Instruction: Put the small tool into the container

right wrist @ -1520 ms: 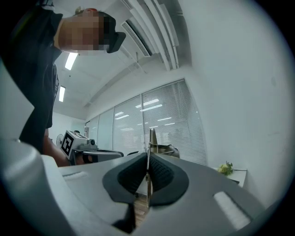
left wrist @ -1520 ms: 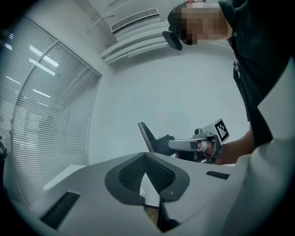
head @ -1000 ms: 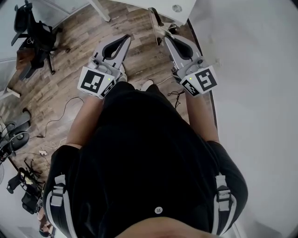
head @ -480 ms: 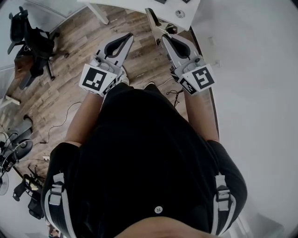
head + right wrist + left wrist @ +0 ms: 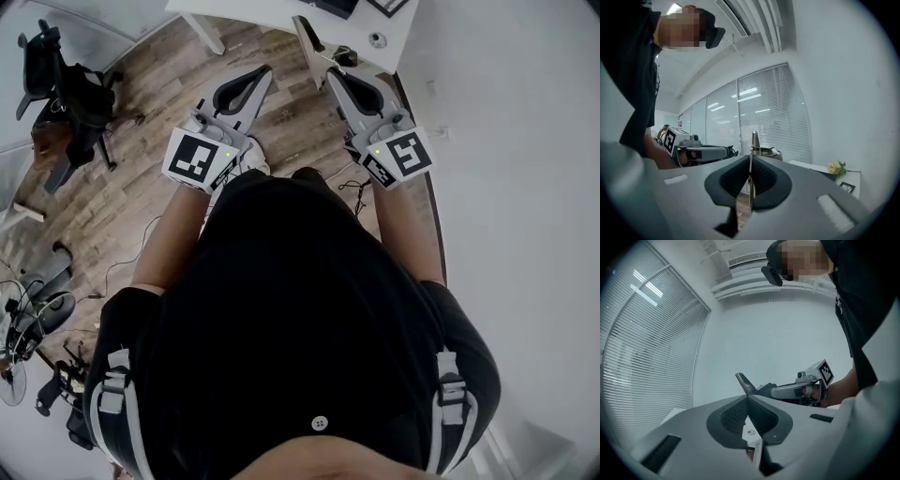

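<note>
In the head view both grippers are held out in front of the person's dark-clad body, above a wood floor. My left gripper is shut with nothing in it; its own view shows the pads pressed together. My right gripper is shut and empty too, its thin fingertips meeting edge to edge. Each gripper shows in the other's view: right gripper, left gripper. No small tool or container can be made out. A white table lies just ahead with a small round object on it.
A black office chair stands at the far left and cables trail across the floor. A white wall runs along the right. In the right gripper view, a table holds flowers and a picture frame, with window blinds behind.
The head view has shifted forward, bringing more of the white table into sight at the top. Both grippers stay shut and held out in front, a little nearer the table.
</note>
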